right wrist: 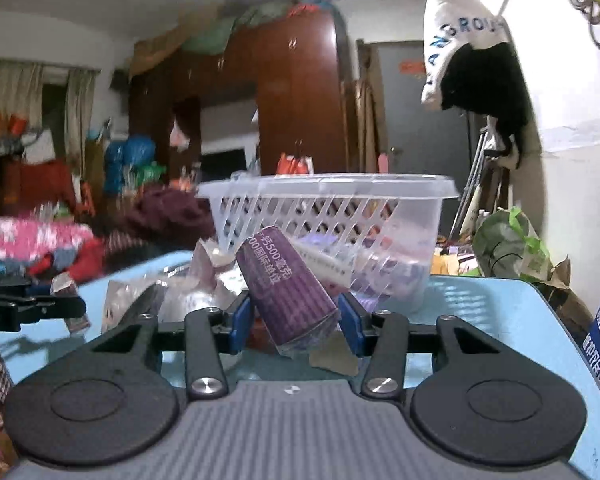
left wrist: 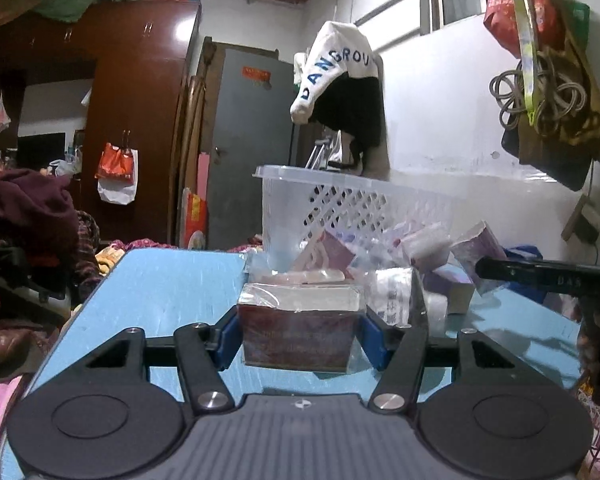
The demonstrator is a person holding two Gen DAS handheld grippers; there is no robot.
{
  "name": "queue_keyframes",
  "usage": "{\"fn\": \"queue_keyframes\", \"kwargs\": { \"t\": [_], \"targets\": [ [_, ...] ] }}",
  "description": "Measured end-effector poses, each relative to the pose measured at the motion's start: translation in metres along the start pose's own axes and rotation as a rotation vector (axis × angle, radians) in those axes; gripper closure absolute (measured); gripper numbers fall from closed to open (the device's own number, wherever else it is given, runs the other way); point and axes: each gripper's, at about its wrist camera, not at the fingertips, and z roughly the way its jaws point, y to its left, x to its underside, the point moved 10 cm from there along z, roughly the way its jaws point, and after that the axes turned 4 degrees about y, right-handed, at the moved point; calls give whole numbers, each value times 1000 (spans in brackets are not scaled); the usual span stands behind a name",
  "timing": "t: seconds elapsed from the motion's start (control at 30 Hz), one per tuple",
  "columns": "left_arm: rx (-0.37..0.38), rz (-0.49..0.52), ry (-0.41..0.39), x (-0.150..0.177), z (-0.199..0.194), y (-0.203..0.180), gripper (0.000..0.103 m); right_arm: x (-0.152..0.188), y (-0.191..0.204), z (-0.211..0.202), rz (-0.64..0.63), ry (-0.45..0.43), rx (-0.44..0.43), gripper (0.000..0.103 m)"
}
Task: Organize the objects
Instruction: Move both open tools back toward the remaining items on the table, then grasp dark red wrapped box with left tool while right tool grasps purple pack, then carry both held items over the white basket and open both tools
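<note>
The left gripper (left wrist: 298,338) is low over the blue table (left wrist: 172,280), and its two blue pads are pressed on the sides of a dark red box (left wrist: 298,336) wrapped in clear film. The box stands upright on the table, just in front of a small heap of packets and boxes. The right gripper (right wrist: 296,320) is clamped on a purple box (right wrist: 292,300) with white letters on it. This box is tilted, its top end leaning to the left and toward the basket, and its lower end is between the blue pads, close to the table surface; I cannot tell if it touches the table.

Behind both grippers stands a clear plastic basket (right wrist: 328,216) with lattice walls, on the far part of the table. Some purple and white packages (left wrist: 424,244) lie against its near wall, and others are seen through the lattice inside it. On the wall behind hangs a white and black garment (left wrist: 340,76) with blue letters.
</note>
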Motion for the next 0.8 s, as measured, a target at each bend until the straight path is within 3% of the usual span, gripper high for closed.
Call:
{"fn": "queue_keyframes", "kwargs": {
  "t": [0.3,0.8],
  "targets": [
    [30,-27,-53,-12,-10,3,40,-7,-12,-9,67,-96,35,53],
    [63,-42,-93,-24,-15,4,40,-13,-21,-14,137,-128,35,53]
  ]
}}
